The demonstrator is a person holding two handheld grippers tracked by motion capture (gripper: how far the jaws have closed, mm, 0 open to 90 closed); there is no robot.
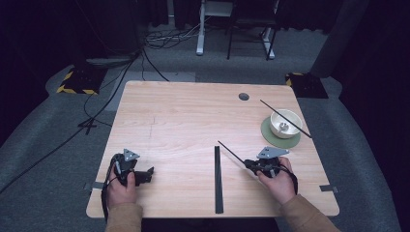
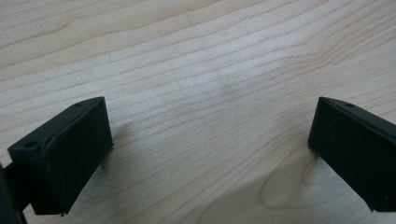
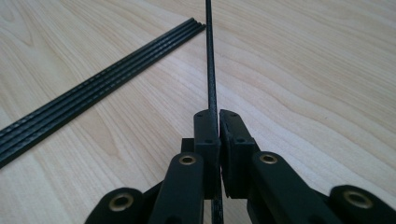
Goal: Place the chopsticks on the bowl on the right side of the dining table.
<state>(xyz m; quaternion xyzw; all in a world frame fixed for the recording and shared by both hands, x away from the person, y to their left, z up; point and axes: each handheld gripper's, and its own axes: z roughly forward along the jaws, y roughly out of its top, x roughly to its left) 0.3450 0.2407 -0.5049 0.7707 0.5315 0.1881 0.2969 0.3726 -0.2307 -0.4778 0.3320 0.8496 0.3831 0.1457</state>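
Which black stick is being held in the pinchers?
The thin stick pinched by the right gripper. Another lies across the bowl; the bundle lies flat on the table.

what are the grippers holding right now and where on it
The right gripper is shut on a thin black rod, clamped near one end. The left gripper is open over the bare wooden table, holding nothing.

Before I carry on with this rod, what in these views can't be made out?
- Rod: its far tip is cut off by the top edge of the right gripper view; its near end is hidden behind the right gripper.
- Bowl: the high view is too small to tell what is inside.
- Rod bundle: the left edge of the right gripper view cuts off its near end.
- Left gripper: its body lies below the frame in the left gripper view.
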